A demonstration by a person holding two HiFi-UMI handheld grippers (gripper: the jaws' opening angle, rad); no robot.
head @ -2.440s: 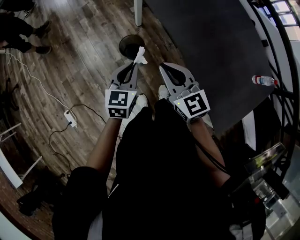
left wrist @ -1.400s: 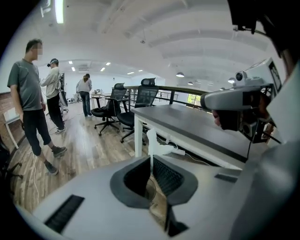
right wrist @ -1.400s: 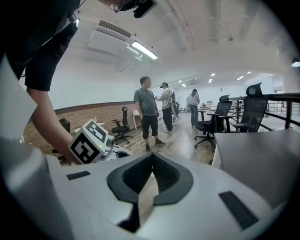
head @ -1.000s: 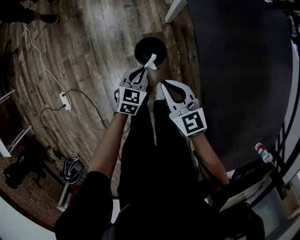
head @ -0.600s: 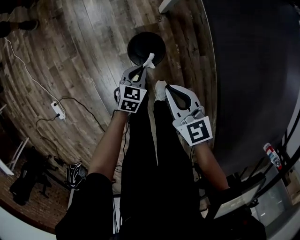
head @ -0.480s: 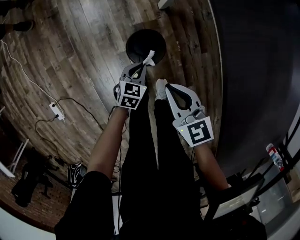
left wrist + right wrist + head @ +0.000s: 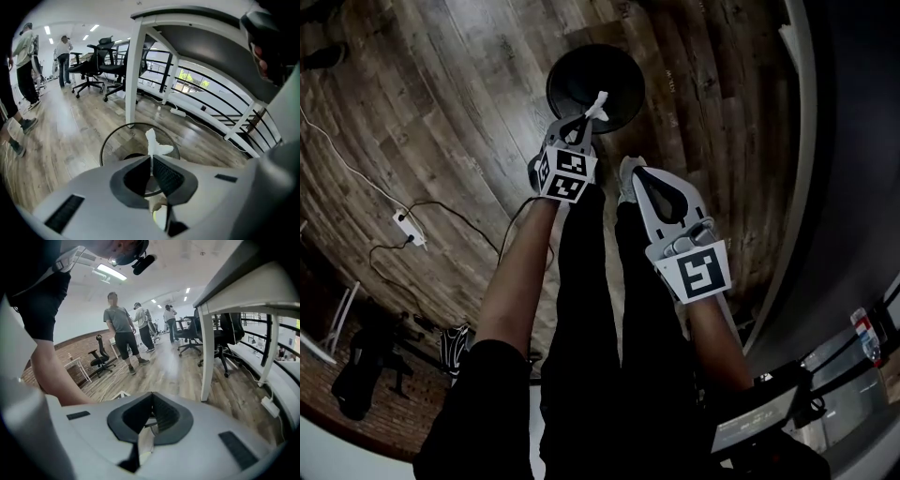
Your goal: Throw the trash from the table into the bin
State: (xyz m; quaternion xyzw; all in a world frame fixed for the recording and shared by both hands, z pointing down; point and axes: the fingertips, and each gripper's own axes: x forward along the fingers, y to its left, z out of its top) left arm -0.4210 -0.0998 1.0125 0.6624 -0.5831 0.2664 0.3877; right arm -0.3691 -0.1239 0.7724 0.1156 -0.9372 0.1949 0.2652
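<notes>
A round black wire bin [image 7: 595,84] stands on the wooden floor beside the table [image 7: 862,141]. My left gripper [image 7: 586,118] hangs just over the bin's near rim, shut on a small white paper scrap [image 7: 598,103] that sticks out past its tips. In the left gripper view the scrap [image 7: 155,146] rises from the closed jaws [image 7: 151,160] with the bin [image 7: 112,140] right below. My right gripper [image 7: 634,174] is further back over the person's legs, shut with nothing in it; the right gripper view shows its jaws [image 7: 152,403] closed and pointing across the room.
A white table leg [image 7: 133,75] stands just behind the bin, and another leg [image 7: 206,352] shows in the right gripper view. A power strip with cables [image 7: 405,228] lies on the floor at the left. People and office chairs [image 7: 121,331] are further off.
Both grippers have come down toward the floor, and the bin looks bigger and closer. The left gripper still holds the white scrap, now over the bin's near rim.
</notes>
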